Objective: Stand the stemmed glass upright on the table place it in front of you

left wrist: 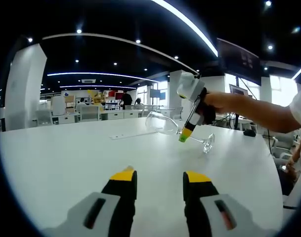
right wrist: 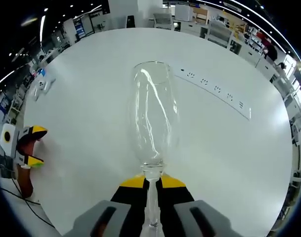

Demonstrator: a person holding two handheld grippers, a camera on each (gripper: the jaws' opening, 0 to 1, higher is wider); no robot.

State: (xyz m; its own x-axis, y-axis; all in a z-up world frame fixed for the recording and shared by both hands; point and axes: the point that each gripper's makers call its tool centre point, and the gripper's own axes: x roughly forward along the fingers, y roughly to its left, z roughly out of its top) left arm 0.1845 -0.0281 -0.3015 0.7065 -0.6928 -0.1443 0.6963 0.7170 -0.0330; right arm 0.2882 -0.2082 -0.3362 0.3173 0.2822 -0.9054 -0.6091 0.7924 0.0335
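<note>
Right gripper view looks straight along the stemmed glass (right wrist: 154, 123): its stem runs down between the two yellow-tipped fingers (right wrist: 132, 182) of the right gripper (right wrist: 151, 183), which are clamped on it just below the bowl, the bowl reaching out ahead of the tips over the white table (right wrist: 86, 84). Left gripper view shows that glass (left wrist: 166, 124) tilted, bowl raised to one side, foot resting on or just above the tabletop, the stem pinched near its top. The left gripper (left wrist: 160, 177) hovers well short of the glass, fingers spread apart with nothing between them.

To do this step well, I would judge: keep the squeeze steady and roll the wrist slowly so the bowl swings up over the foot, pivoting about the foot's rim. Let go only once the foot lies flat; a thin stem could slip or snap under a jerk
</note>
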